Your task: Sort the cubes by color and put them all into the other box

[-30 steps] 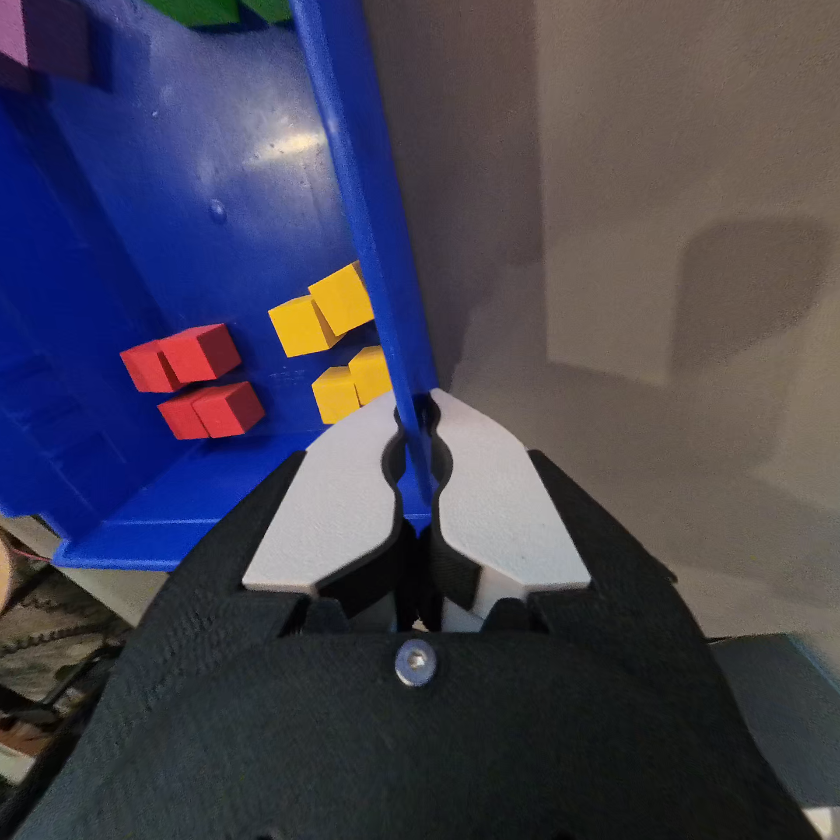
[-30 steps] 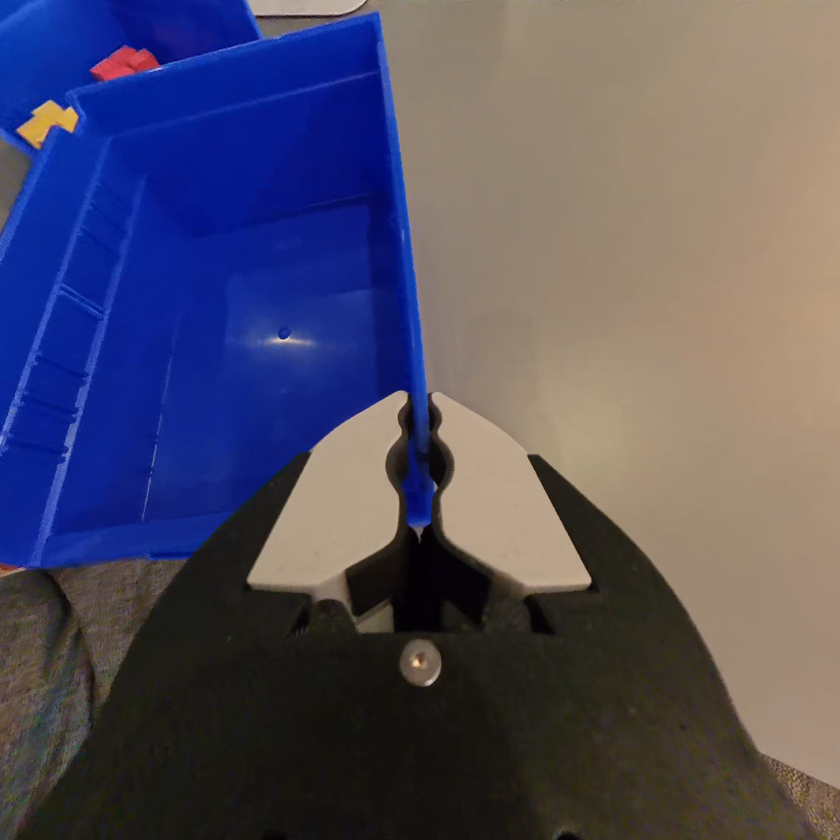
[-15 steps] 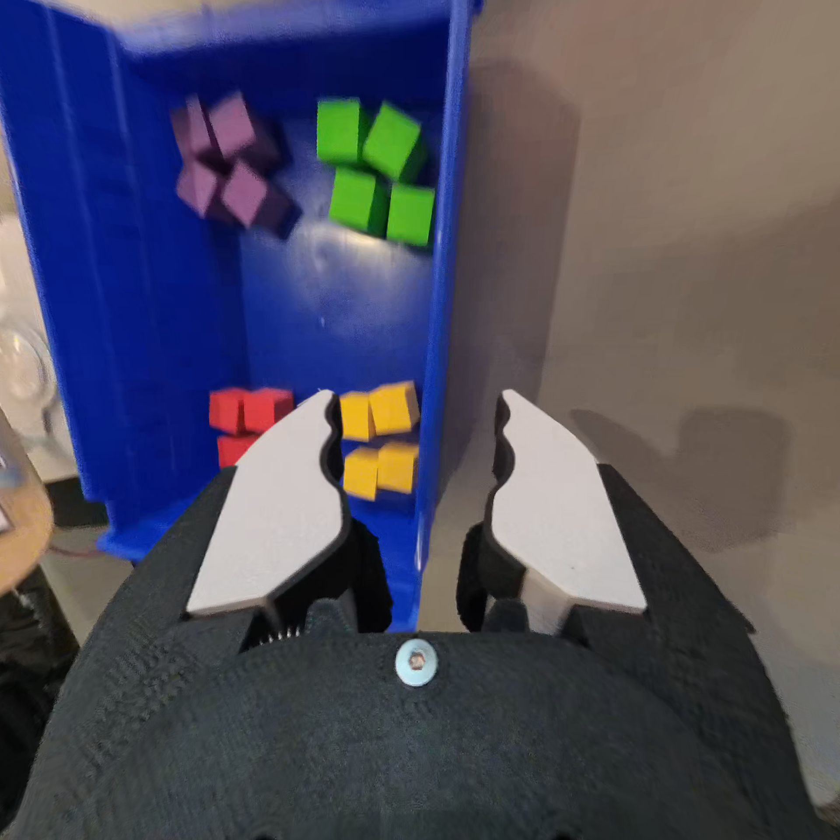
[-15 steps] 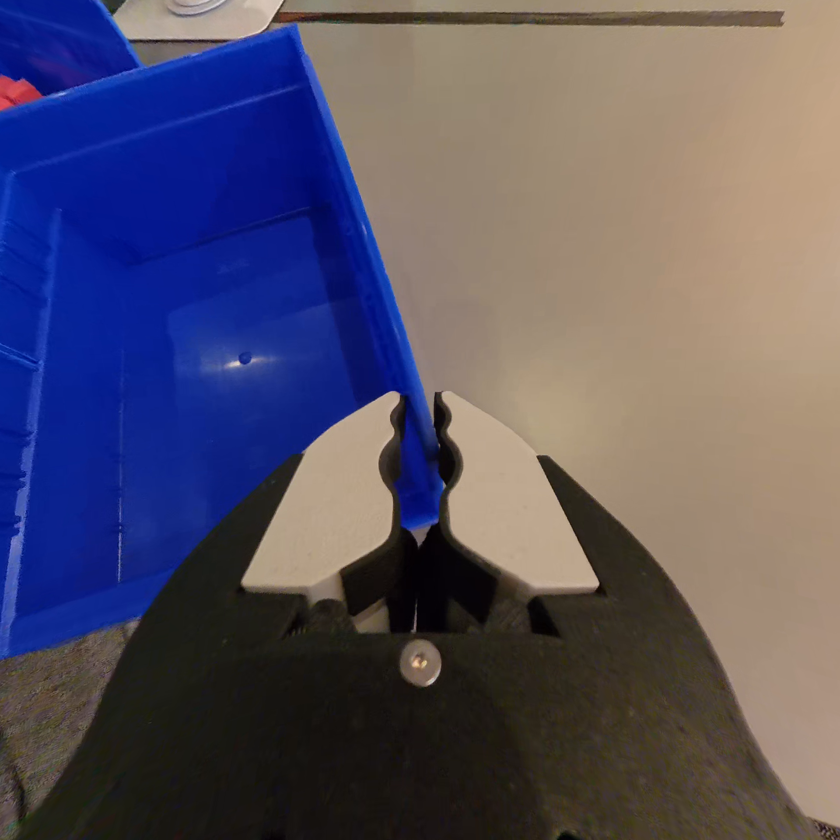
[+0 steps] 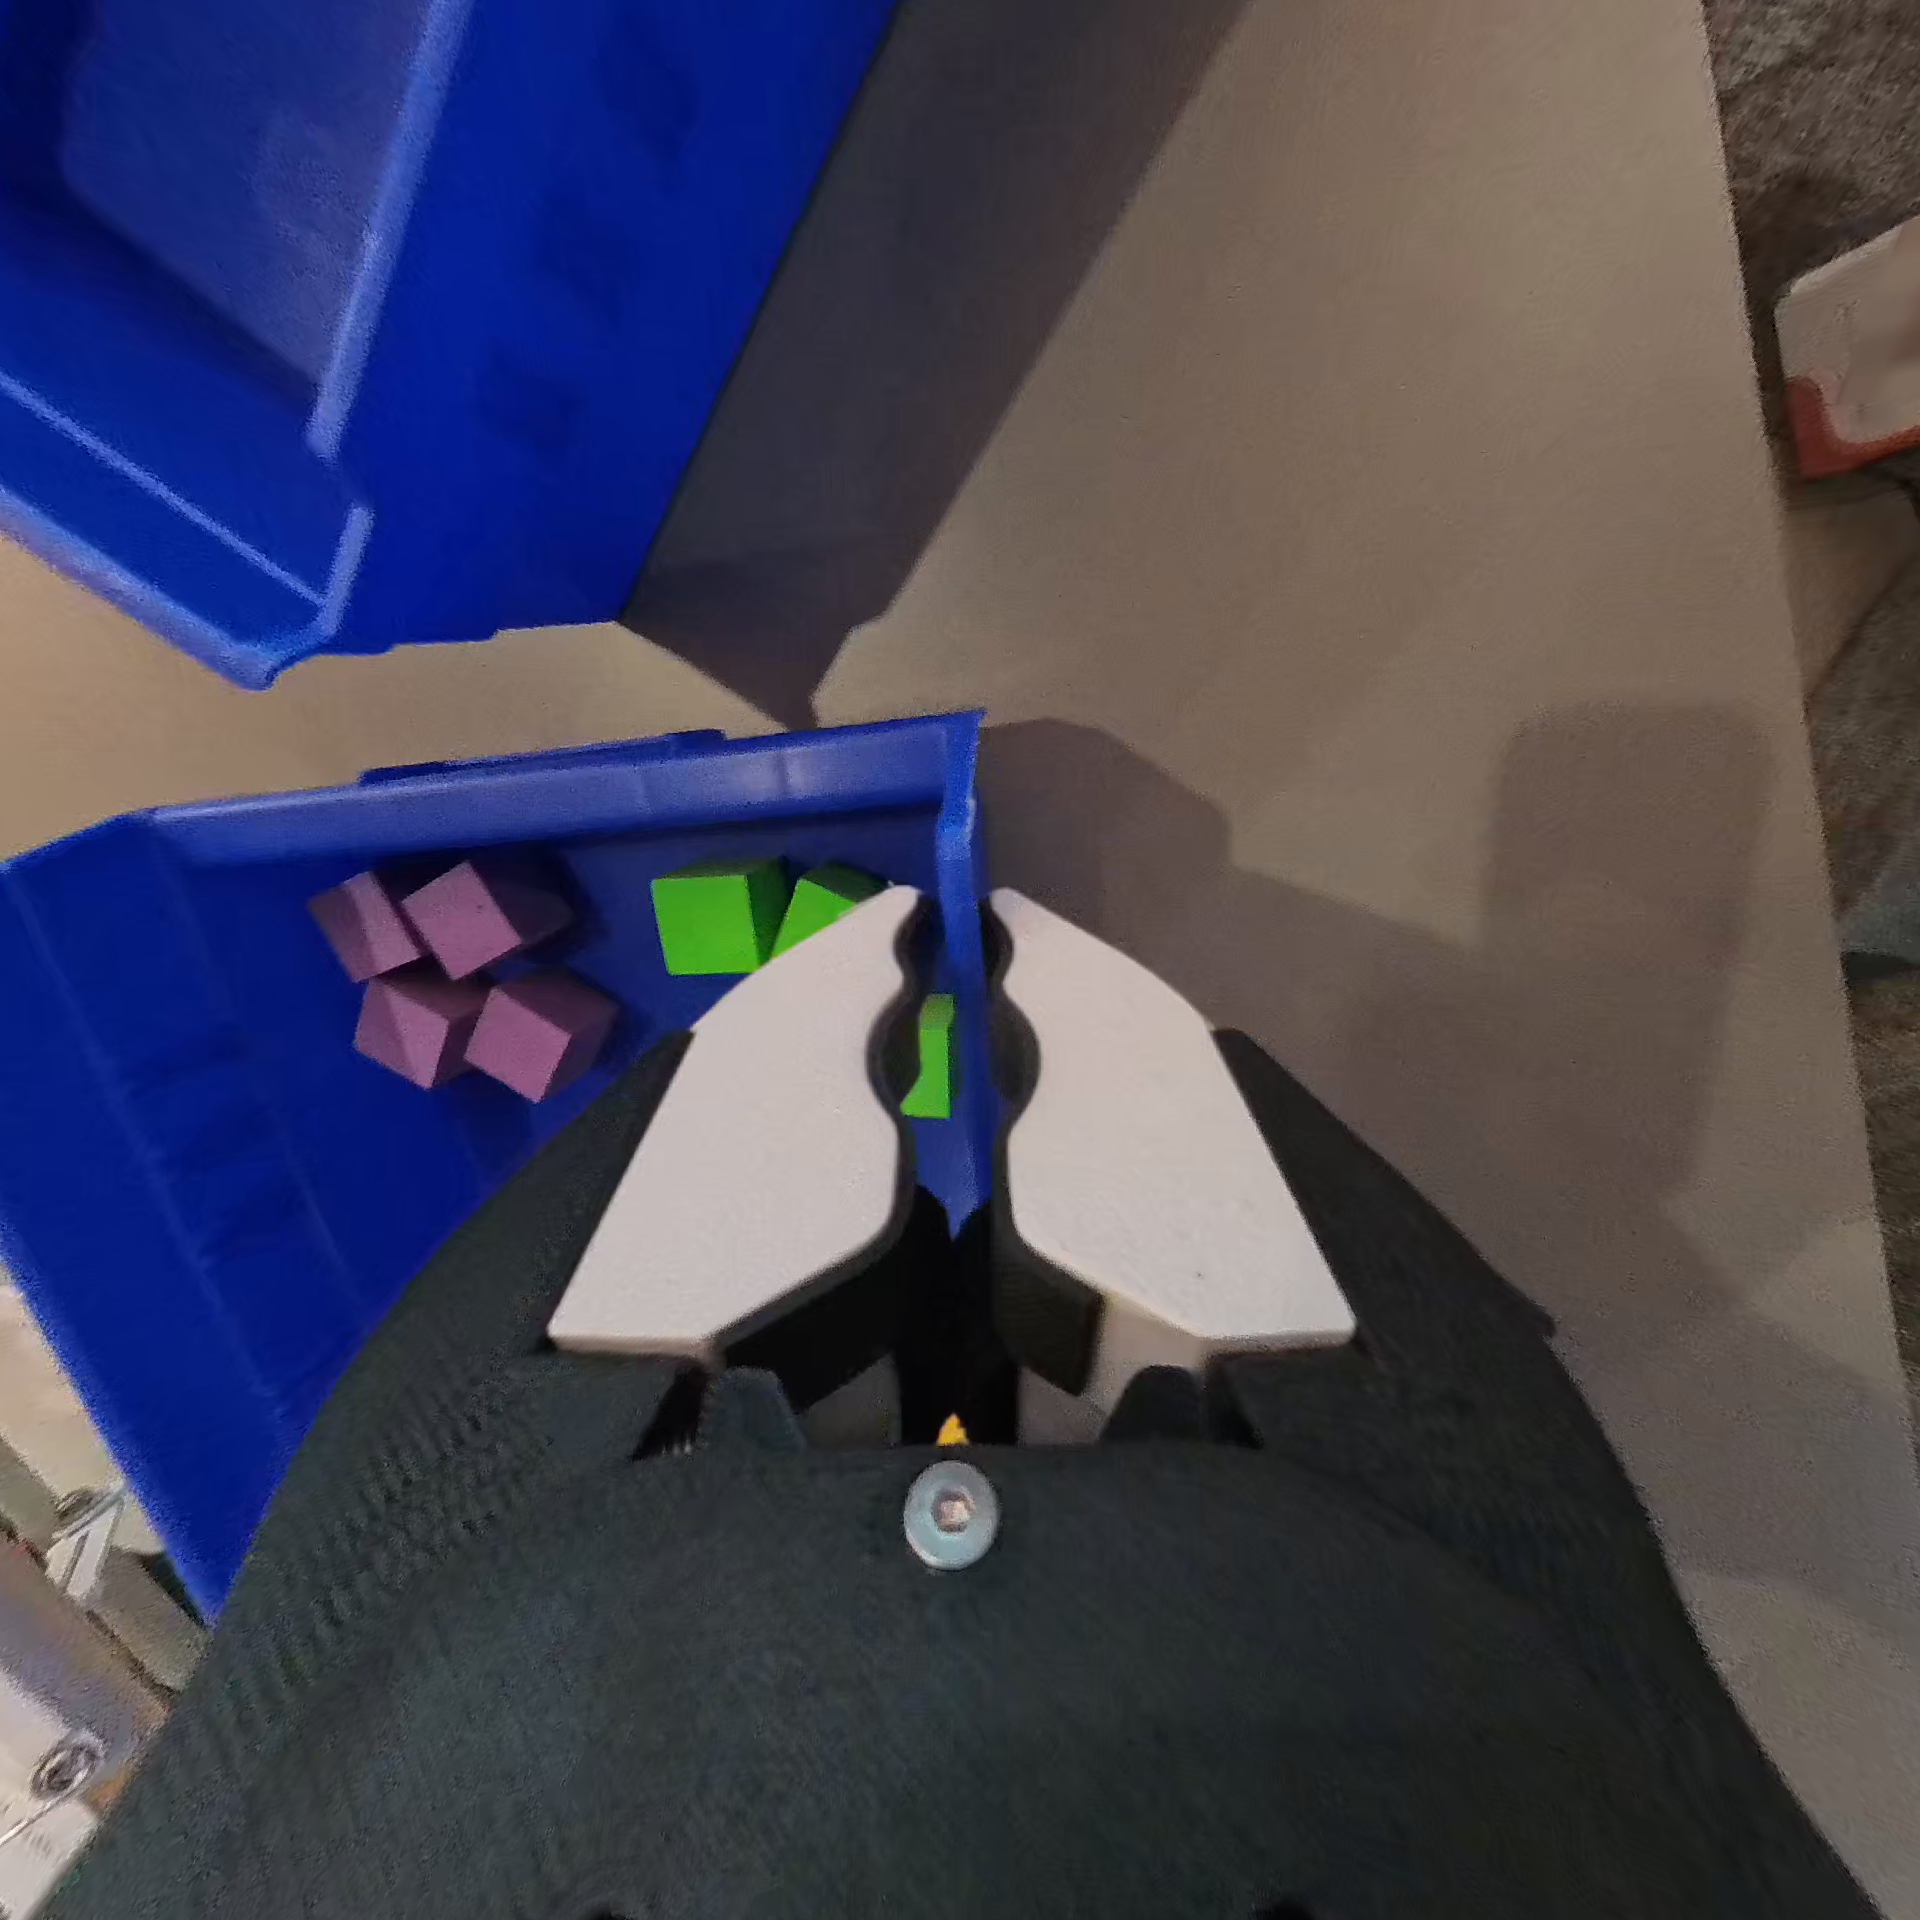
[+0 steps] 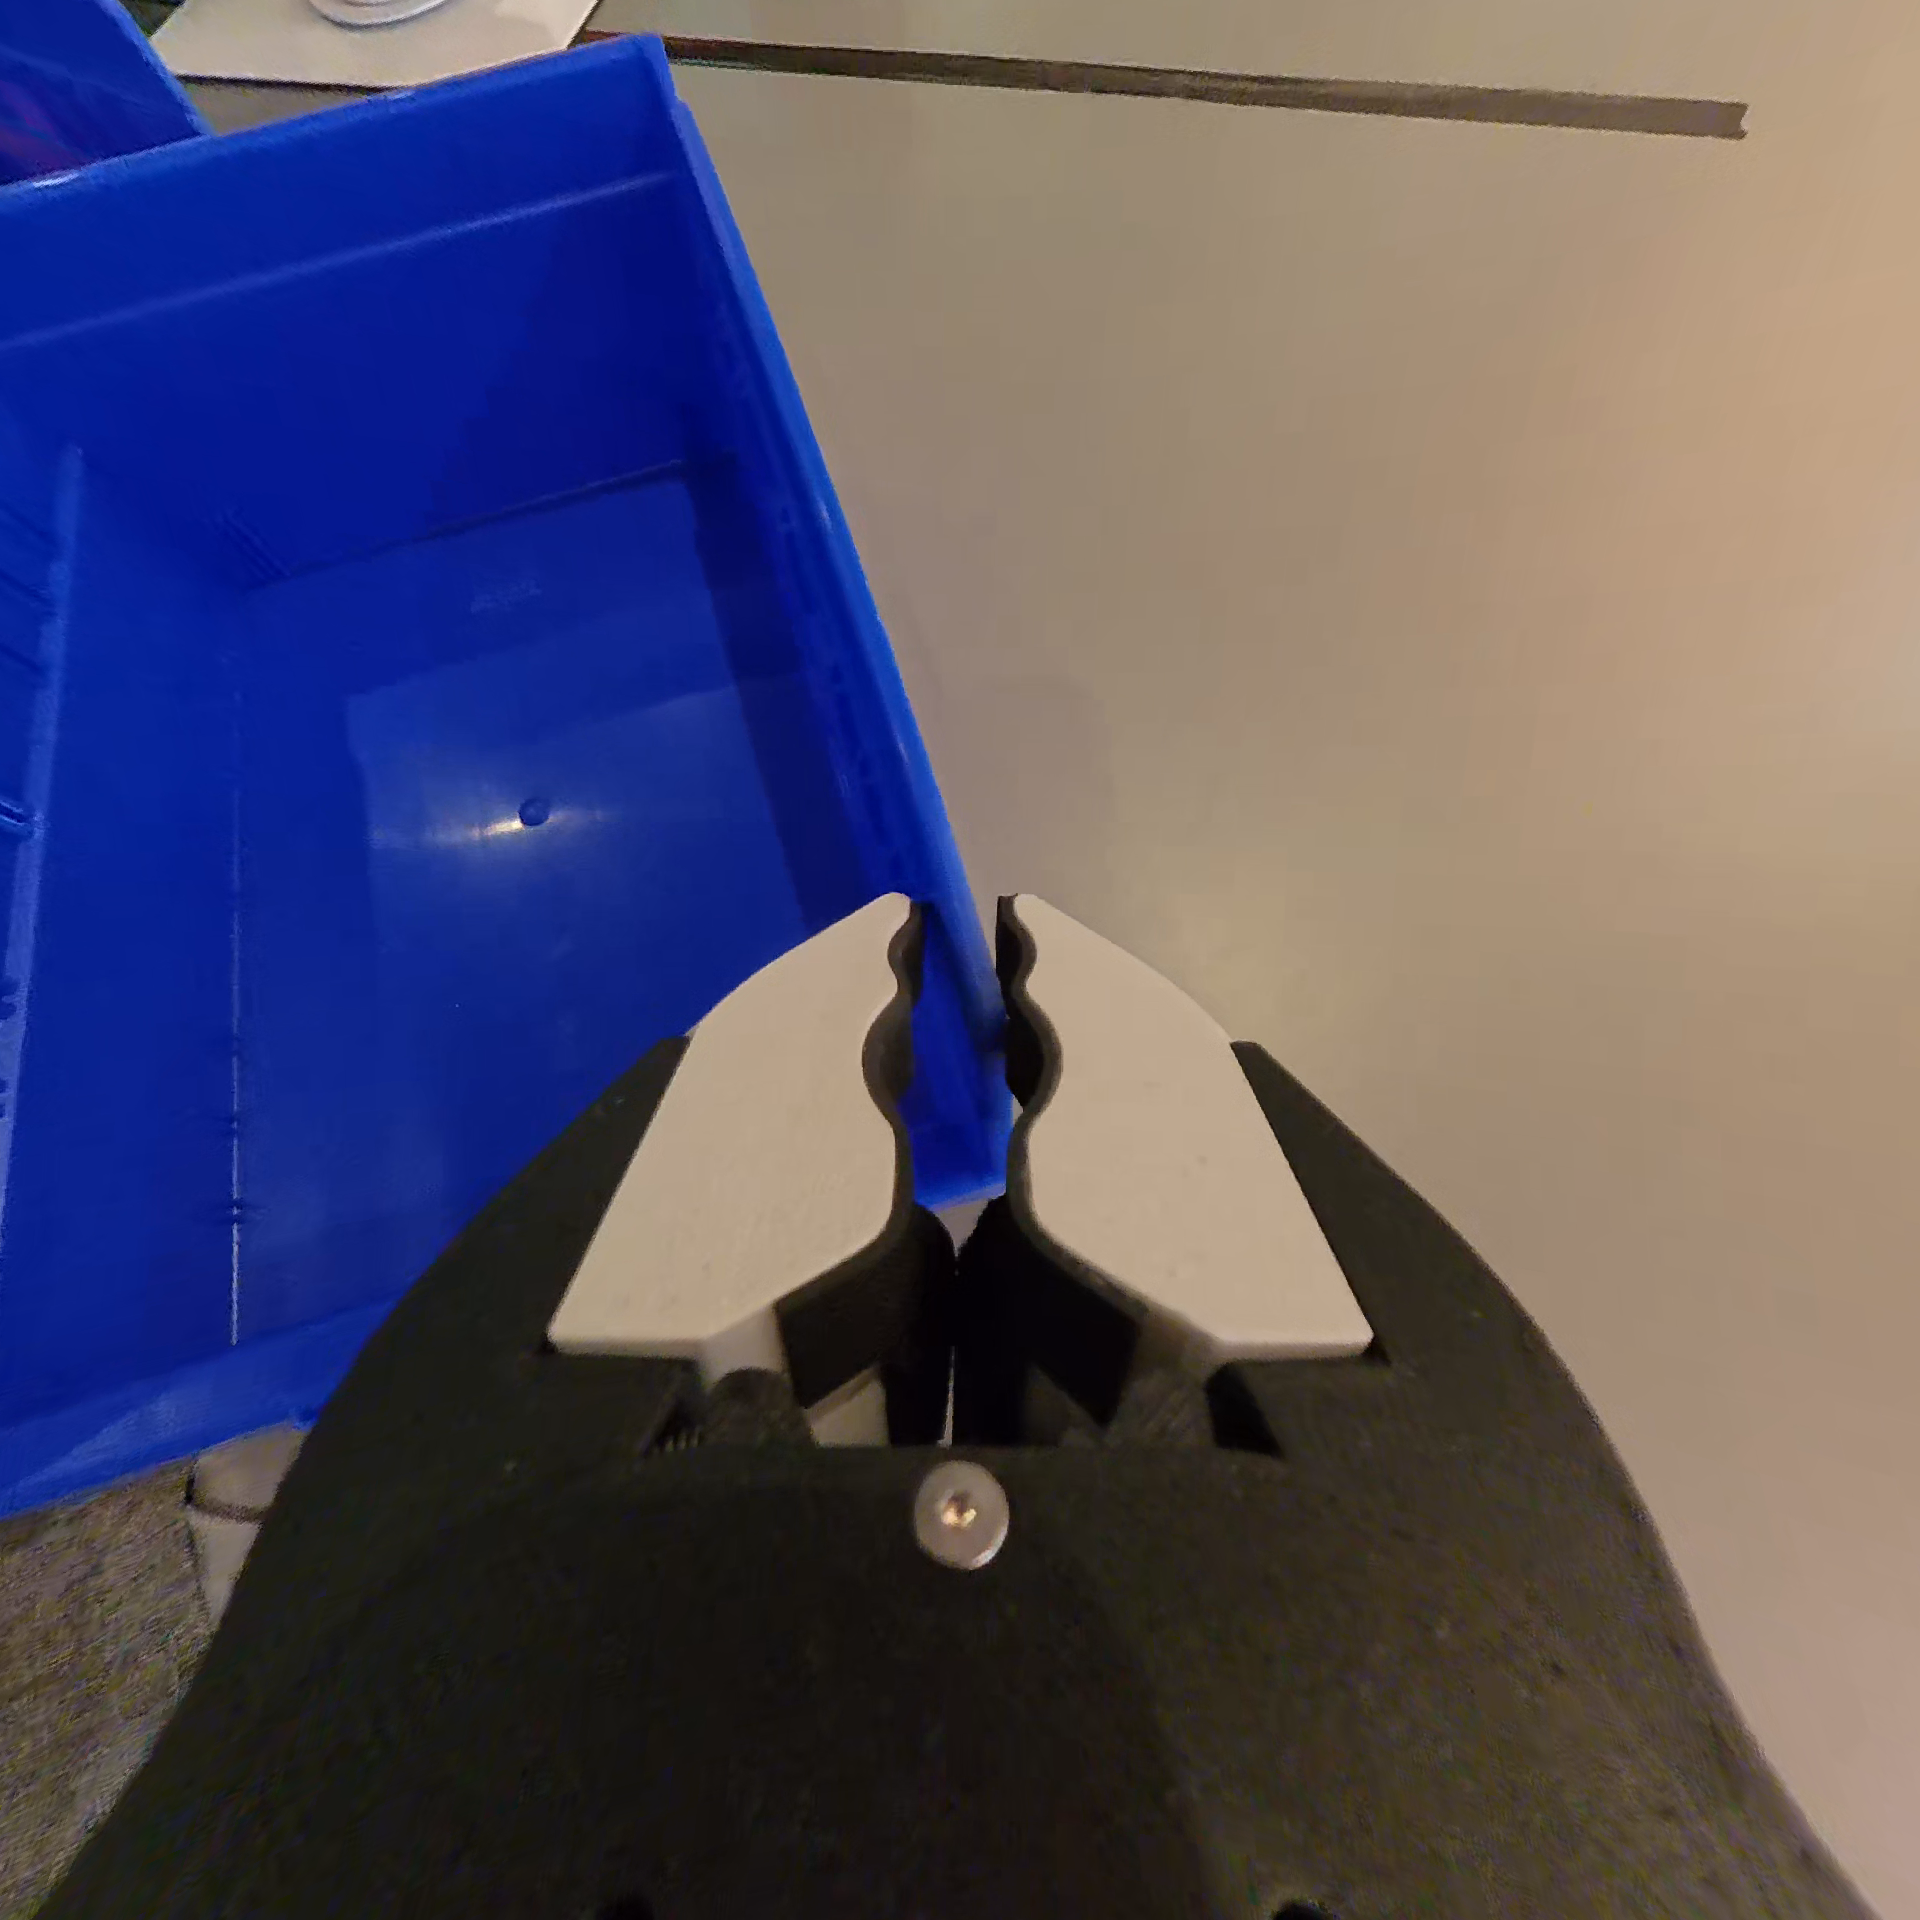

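Observation:
My left gripper (image 5: 951, 904) is shut on the right wall of a blue bin (image 5: 582, 790), close to its far corner. Inside that bin lie several purple cubes (image 5: 457, 977) and green cubes (image 5: 717, 914); my left finger hides part of the green ones. My right gripper (image 6: 958, 914) is shut on the right wall of a second blue bin (image 6: 416, 416), near its front corner. Nothing lies inside that bin. It also shows in the left wrist view (image 5: 468, 312) at the upper left, blurred, with its outer side towards me.
Both bins are over a beige table (image 6: 1351, 623) with a dark strip (image 6: 1143, 88) along its far edge. A white and red object (image 5: 1860, 343) lies on grey carpet (image 5: 1849, 104) beyond the table's right edge. Clutter shows at the lower left (image 5: 62, 1558).
My left gripper opened, slid along the bin wall towards the far end and shut on it again; the red and yellow cubes left view. The right gripper kept its hold while the empty bin turned.

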Available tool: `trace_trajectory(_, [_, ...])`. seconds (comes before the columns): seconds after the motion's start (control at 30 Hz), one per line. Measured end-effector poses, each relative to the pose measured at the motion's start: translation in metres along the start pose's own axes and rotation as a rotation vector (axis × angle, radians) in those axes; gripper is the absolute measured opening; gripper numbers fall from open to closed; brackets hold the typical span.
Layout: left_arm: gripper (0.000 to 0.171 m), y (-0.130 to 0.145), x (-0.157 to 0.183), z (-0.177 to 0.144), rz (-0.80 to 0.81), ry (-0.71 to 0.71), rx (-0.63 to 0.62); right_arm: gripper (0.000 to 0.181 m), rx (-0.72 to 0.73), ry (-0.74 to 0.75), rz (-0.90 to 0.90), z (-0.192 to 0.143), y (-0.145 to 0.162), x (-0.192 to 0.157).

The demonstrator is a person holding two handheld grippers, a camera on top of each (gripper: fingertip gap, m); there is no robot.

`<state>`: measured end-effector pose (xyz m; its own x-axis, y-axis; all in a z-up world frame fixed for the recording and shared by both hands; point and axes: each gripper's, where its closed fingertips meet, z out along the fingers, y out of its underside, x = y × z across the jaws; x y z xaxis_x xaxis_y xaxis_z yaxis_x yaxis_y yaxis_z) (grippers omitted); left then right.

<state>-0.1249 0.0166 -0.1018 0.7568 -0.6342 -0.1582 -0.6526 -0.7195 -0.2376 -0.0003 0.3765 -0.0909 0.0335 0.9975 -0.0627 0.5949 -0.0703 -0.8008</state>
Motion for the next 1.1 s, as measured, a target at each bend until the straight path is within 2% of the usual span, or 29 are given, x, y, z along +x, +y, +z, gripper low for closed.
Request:
trace_trajectory(0.1, [0.004,0.002,0.005,0.000,0.024,0.005,0.016,0.013,-0.009,0.002,-0.009,0.002,-0.002,0.001])
trace_trajectory(0.23, [0.004,0.018,0.036,-0.009,0.118,0.087,0.049,0.014,-0.015,0.002,-0.009,0.004,-0.003,0.004])
trace_trajectory(0.4, [0.006,0.055,0.084,-0.027,0.170,0.200,0.048,0.015,-0.016,0.024,0.010,0.007,-0.006,0.009])
trace_trajectory(0.6, [0.012,0.110,0.121,-0.047,0.110,0.211,-0.012,0.015,0.009,0.059,0.058,0.003,-0.004,0.004])
trace_trajectory(0.73, [0.016,0.150,0.129,-0.059,0.050,0.158,-0.068,0.016,0.051,0.122,0.101,-0.004,0.000,-0.007])
trace_trajectory(0.87, [0.020,0.173,0.128,-0.065,0.005,0.099,-0.072,0.017,0.104,0.212,0.107,-0.015,0.003,-0.022])
trace_trajectory(0.97, [0.025,0.184,0.127,-0.069,-0.027,0.067,-0.095,0.035,0.184,0.227,0.075,-0.029,-0.008,-0.031])
trace_trajectory(1.1, [0.052,0.187,0.122,-0.076,-0.096,0.007,-0.086,0.050,0.225,0.213,-0.119,-0.052,-0.023,-0.042])
